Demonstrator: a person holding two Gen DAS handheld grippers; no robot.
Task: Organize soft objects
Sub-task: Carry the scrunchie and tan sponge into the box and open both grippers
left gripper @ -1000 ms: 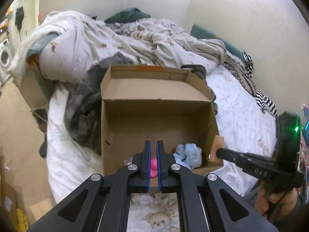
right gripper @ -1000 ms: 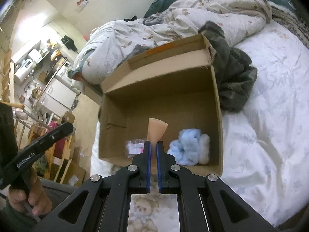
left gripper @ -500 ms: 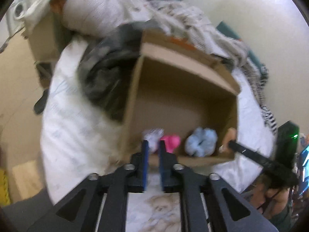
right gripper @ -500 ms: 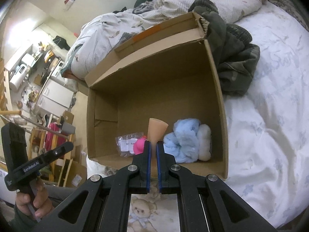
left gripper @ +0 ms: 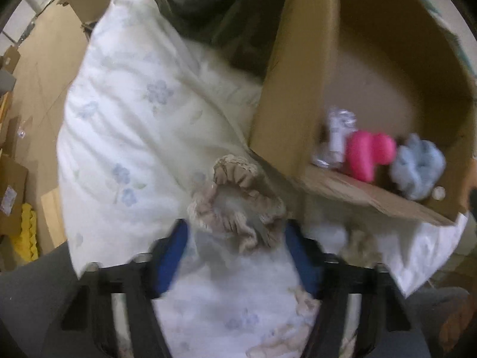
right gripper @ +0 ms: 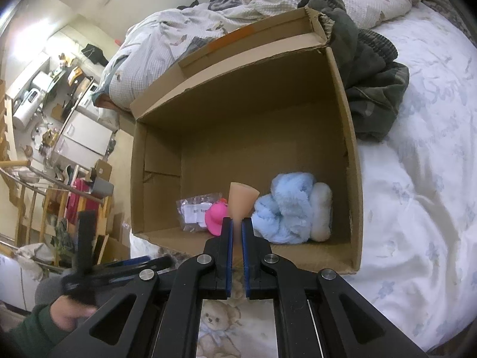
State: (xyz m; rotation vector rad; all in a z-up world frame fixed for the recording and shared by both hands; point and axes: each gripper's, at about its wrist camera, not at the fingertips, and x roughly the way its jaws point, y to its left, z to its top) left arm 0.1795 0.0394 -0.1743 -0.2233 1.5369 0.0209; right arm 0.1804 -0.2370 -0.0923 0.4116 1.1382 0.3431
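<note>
A cardboard box [right gripper: 351, 155] lies on the bed, holding a fluffy blue toy [right gripper: 286, 208], a pink toy [right gripper: 216, 216] and a clear packet [right gripper: 193, 211]. My right gripper [right gripper: 235, 229] is shut on a peach sponge [right gripper: 241, 201] over the box's near edge. In the blurred left wrist view, my left gripper [left gripper: 237, 238] is open, low over the sheet, either side of a beige scrunchie [left gripper: 235, 205] lying just outside the box [left gripper: 286, 89]. The pink toy [left gripper: 368, 155] and blue toy [left gripper: 417, 167] show there too.
A dark green garment [right gripper: 372, 83] lies against the box's far right side. A rumpled duvet [right gripper: 268, 3] fills the back of the bed. The floor and cardboard pieces [left gripper: 18, 179] lie left of the bed.
My left gripper has swung down and left, opened, and come around the scrunchie. My right gripper has moved closer to the box with the sponge.
</note>
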